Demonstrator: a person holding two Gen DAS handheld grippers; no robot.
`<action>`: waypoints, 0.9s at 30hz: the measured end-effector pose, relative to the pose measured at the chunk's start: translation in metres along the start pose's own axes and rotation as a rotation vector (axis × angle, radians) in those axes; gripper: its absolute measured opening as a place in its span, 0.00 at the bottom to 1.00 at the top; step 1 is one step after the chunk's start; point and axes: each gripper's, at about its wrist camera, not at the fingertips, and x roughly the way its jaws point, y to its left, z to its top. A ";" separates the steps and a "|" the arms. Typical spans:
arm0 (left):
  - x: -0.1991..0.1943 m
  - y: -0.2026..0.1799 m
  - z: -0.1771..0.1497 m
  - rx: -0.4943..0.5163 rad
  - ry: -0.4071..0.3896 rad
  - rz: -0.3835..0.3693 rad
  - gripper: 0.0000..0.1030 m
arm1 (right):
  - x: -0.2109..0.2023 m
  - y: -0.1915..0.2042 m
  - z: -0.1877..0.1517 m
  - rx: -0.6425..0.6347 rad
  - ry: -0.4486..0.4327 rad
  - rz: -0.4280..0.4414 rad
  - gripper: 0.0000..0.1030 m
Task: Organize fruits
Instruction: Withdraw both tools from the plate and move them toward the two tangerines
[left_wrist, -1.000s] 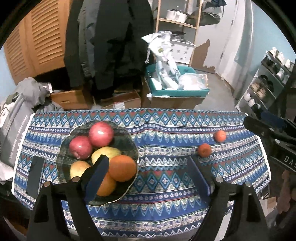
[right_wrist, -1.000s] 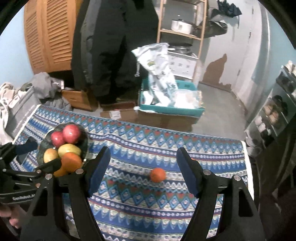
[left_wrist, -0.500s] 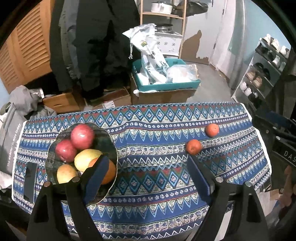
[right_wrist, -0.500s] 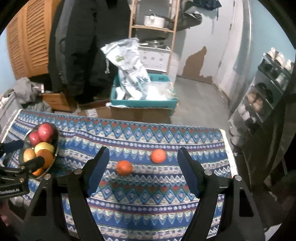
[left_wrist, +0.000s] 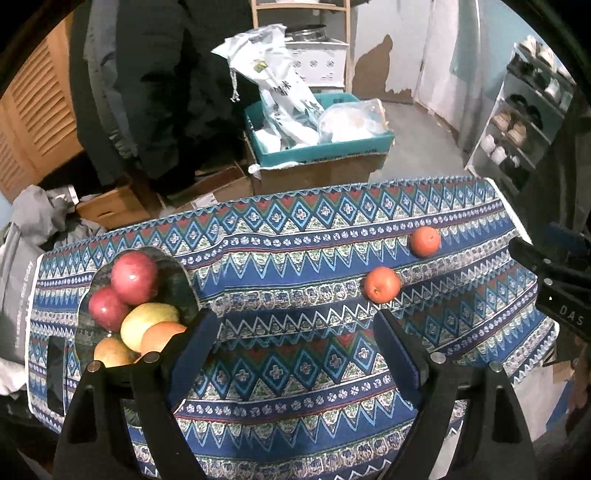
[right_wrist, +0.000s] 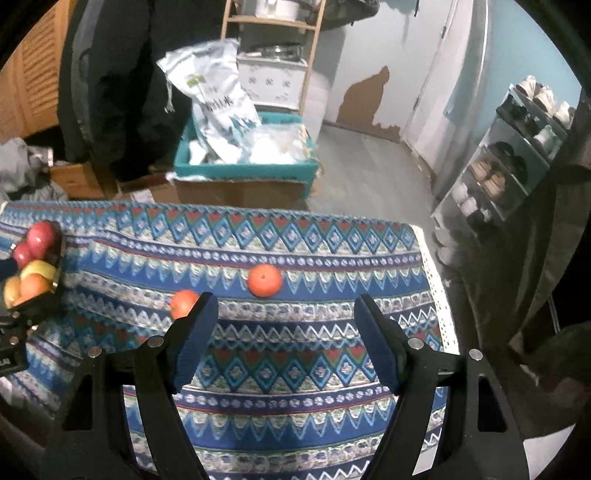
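A woven cloth table cover (left_wrist: 295, 369) with a matt, patterned weave lies under glossy red apples (left_wrist: 133, 277) and dimpled oranges (left_wrist: 382, 284); behind stand a slatted wooden door (left_wrist: 33, 122), a cardboard box (left_wrist: 317, 171) and a crinkled plastic bag (left_wrist: 273, 77).

Light was dim and cool; both fisheye views curved hard with black corners. The right wrist view blurred slightly, and coats (left_wrist: 155, 74) upper left sank into shadow.
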 end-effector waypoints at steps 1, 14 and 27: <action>0.003 -0.002 0.000 0.005 0.005 0.005 0.85 | 0.005 -0.001 -0.001 -0.002 0.011 -0.001 0.74; 0.066 -0.035 0.007 0.053 0.088 0.020 0.85 | 0.068 -0.023 -0.020 0.040 0.157 0.037 0.74; 0.112 -0.068 0.016 0.071 0.150 -0.057 0.85 | 0.116 -0.037 -0.029 0.116 0.239 0.086 0.74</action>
